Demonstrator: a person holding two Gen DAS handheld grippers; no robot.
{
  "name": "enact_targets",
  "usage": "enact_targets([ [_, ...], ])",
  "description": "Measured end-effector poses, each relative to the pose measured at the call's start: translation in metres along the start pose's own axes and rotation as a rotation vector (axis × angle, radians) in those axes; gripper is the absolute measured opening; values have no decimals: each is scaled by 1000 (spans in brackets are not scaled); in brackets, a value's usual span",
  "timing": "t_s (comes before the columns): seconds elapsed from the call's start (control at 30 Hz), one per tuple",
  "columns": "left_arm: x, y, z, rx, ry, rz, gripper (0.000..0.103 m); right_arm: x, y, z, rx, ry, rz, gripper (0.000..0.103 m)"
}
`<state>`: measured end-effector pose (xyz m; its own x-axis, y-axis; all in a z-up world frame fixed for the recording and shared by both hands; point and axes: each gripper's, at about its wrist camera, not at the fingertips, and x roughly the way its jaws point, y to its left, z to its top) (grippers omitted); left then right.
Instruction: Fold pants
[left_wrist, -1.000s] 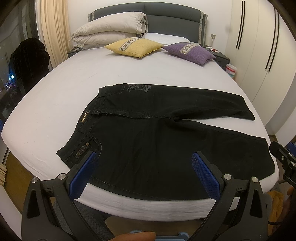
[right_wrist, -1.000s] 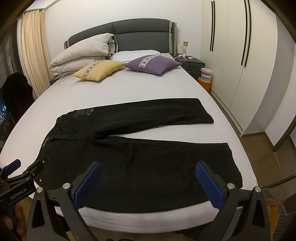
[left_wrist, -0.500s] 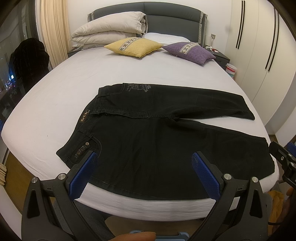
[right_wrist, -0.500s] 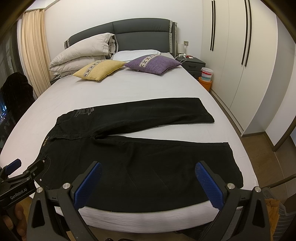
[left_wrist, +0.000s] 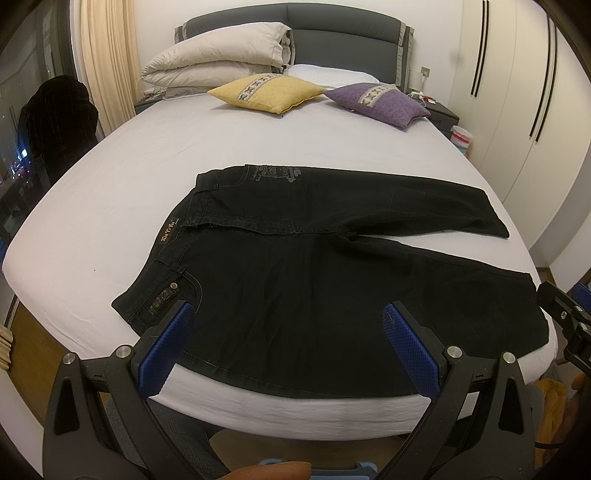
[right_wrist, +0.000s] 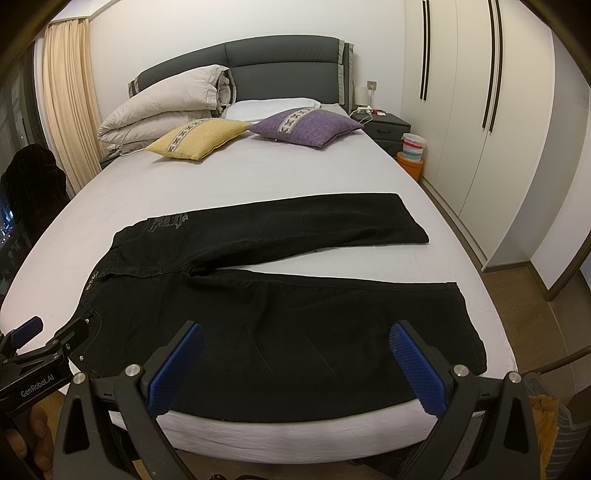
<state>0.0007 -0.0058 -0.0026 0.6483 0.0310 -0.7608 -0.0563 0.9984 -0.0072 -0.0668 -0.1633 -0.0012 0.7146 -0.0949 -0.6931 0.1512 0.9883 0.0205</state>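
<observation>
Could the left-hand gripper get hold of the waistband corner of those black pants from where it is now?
Probably yes. The left gripper is open and empty, and the waistband corner of the black pants lies flat near the edge of the bed, just beyond its left finger, with nothing lying over it.

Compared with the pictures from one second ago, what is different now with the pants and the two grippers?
Nothing has visibly changed. The black pants lie spread flat on the bed as before, legs apart, waistband to the left. The left gripper and the right gripper hang open over the near edge, holding nothing.
</observation>
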Motion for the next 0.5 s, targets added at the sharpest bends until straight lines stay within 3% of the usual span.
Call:
enact_targets([
  [0.4,9,1,-7,5,8,-2,103,10,13,-8,-5,14,16,103],
  [0.5,16,1,-8,43,-5,-4,103,21,5,-4,-17,26,71,103],
])
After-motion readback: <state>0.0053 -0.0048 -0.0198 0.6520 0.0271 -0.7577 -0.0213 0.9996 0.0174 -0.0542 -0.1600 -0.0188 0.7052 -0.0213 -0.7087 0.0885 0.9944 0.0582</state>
